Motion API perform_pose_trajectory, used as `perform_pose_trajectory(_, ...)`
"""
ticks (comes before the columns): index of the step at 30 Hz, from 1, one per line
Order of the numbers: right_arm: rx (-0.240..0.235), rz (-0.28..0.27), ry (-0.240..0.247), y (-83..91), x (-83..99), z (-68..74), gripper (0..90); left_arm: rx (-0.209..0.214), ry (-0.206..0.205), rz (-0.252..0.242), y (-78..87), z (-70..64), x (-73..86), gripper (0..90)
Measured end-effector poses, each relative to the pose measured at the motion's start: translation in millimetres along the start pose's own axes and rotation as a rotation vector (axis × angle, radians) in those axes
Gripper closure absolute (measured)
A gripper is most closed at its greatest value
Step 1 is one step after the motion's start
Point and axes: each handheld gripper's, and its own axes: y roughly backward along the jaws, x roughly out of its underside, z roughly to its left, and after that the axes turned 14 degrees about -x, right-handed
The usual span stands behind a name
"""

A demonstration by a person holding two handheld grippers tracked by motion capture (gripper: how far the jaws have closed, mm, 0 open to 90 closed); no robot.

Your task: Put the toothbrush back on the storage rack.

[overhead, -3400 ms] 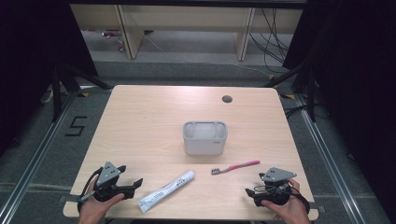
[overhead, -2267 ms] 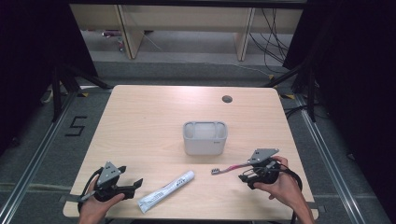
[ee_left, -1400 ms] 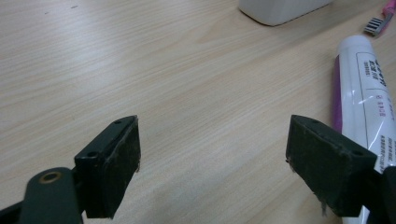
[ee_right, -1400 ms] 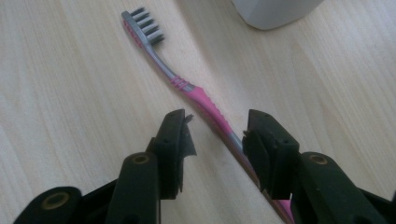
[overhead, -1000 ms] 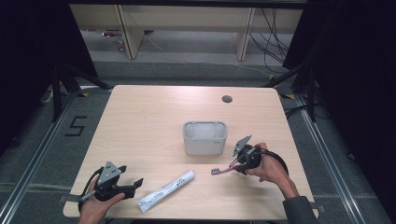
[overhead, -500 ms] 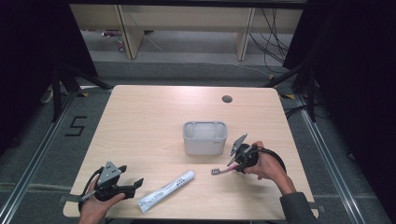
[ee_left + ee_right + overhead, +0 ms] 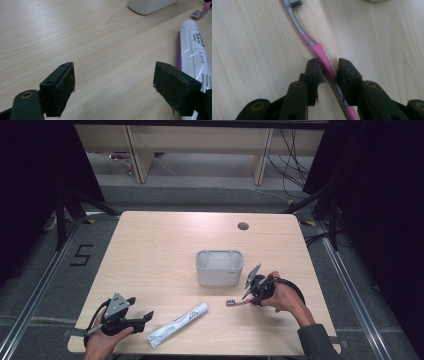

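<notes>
A: The pink toothbrush (image 7: 317,46) is clamped at mid-handle by the right gripper (image 7: 329,72), jaws closed on it, the brush lying flat on the table (image 7: 150,250) just right of the grey holder (image 7: 219,267).

B: A mid-handle hold is judged sensible; the bristle end is left free for tipping into the holder.

A: The left gripper (image 7: 113,82) is held wide open, nothing between its jaws, beside the toothpaste tube (image 7: 193,47) near the front edge.

B: Open tabletop is seen behind and left of the holder; little room is left near the front edge.
</notes>
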Motion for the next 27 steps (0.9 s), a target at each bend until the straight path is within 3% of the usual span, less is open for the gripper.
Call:
perform_pose_trajectory(12,-0.032,0.027,-0.005,-1.2,-1.2,2.0,77.8,0.003,0.001,0.001,-0.4,-0.2,-0.1,17.1)
perform_pose_trajectory(17,-0.008,0.07,0.005,-1.2,-2.0,1.9,79.0,0.003,0.003,-0.001,-0.4,0.0,-0.1,17.1)
perform_pose_trajectory(20,-0.002,0.096,-0.021,-1.5,-4.3,5.1,79.7,0.003,0.002,0.0,-0.5,-0.1,0.0,17.1)
perform_pose_trajectory(22,-0.008,0.107,0.011,-2.5,-6.0,2.9,80.0,0.0,0.0,0.0,0.0,-0.1,-0.2,17.1)
perform_pose_trajectory(27,-0.012,0.126,0.003,-3.0,-8.8,2.8,80.9,-0.002,-0.001,0.002,0.3,0.0,-0.3,17.1)
